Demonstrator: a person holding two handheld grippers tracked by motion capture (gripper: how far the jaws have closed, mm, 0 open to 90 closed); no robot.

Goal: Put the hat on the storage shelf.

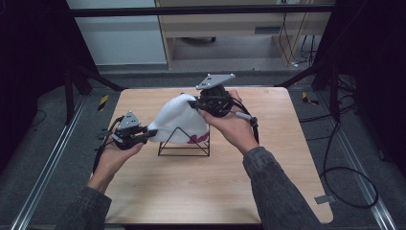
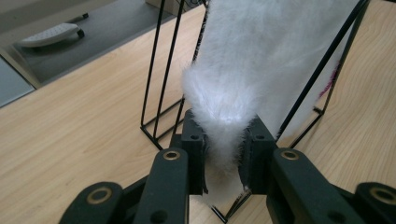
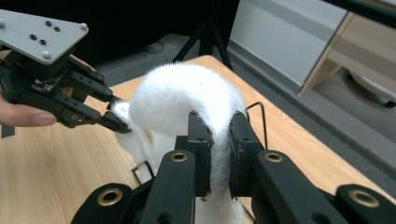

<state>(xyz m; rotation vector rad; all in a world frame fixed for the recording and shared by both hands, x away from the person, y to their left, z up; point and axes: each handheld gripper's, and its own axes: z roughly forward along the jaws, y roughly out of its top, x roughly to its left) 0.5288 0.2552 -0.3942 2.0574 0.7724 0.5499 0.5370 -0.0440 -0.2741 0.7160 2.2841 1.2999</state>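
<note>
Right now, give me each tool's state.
Left tool: shut on the white fluffy cloth, at its lower edge.
Right tool: shut on the same cloth, at its top.

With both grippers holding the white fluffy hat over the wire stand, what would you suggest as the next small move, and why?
Probably lift both ends slightly together. The left gripper and right gripper are each shut on the white fluffy hat, which drapes over the black wire stand; an even lift should free it without tipping the stand.

fluffy white hat (image 1: 177,117) with pink marking draped over black wire stand (image 1: 184,143) mid-table, pinched at 2 edges.
</note>
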